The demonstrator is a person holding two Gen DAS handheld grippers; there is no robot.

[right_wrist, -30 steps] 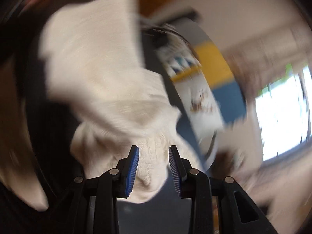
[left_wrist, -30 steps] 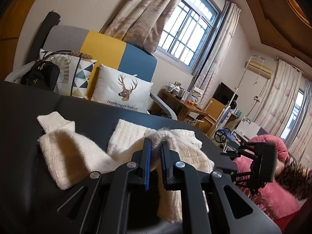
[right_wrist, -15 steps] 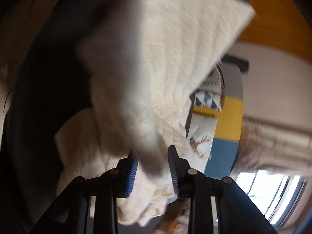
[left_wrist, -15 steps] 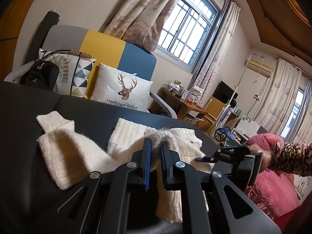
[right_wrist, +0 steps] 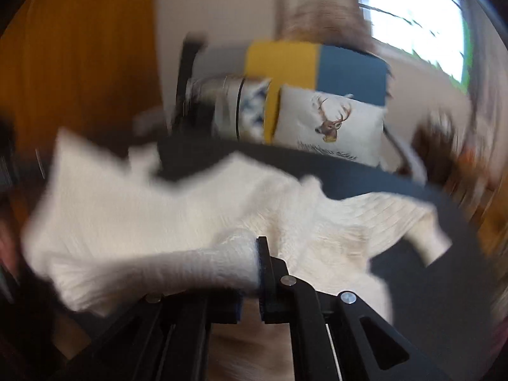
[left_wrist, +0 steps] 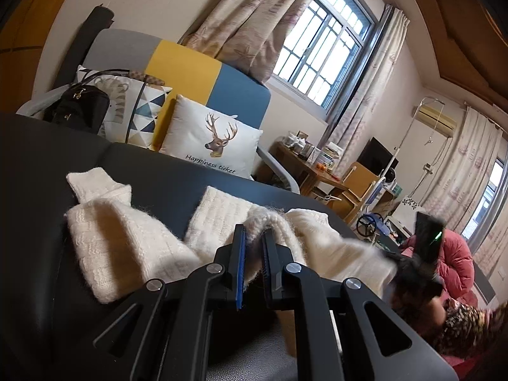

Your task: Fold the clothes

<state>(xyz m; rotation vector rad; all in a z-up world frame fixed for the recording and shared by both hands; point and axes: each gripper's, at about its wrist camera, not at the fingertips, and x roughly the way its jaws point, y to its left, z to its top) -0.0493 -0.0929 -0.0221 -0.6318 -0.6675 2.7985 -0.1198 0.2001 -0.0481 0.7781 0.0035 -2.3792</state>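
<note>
Here, in the left wrist view, the left tongs (left_wrist: 253, 247) pinch a raised fold of a cream knitted sweater (left_wrist: 127, 244) between their blue pads. The sweater lies spread on a black bench (left_wrist: 165, 184), with 1 sleeve cuff (left_wrist: 95, 181) lying out to the left. At the right edge, blurred, the right tongs (left_wrist: 401, 265) meet the far end of the sweater, beside a sleeve with a dark floral print (left_wrist: 460, 317). Behind the bench stands a sofa (left_wrist: 241, 95) in grey, yellow and blue, with a deer-print cushion (left_wrist: 212, 146), a triangle-print cushion (left_wrist: 143, 111) and a black handbag (left_wrist: 79, 108).

In the right wrist view, heavily blurred, the right tongs (right_wrist: 254, 265) have just been closing and now grip a rolled edge of the sweater (right_wrist: 158, 216), which drapes over the left finger and hides it. The rest of the sweater stretches across the bench (right_wrist: 365, 177), with the deer-print cushion (right_wrist: 330, 127) beyond.
</note>
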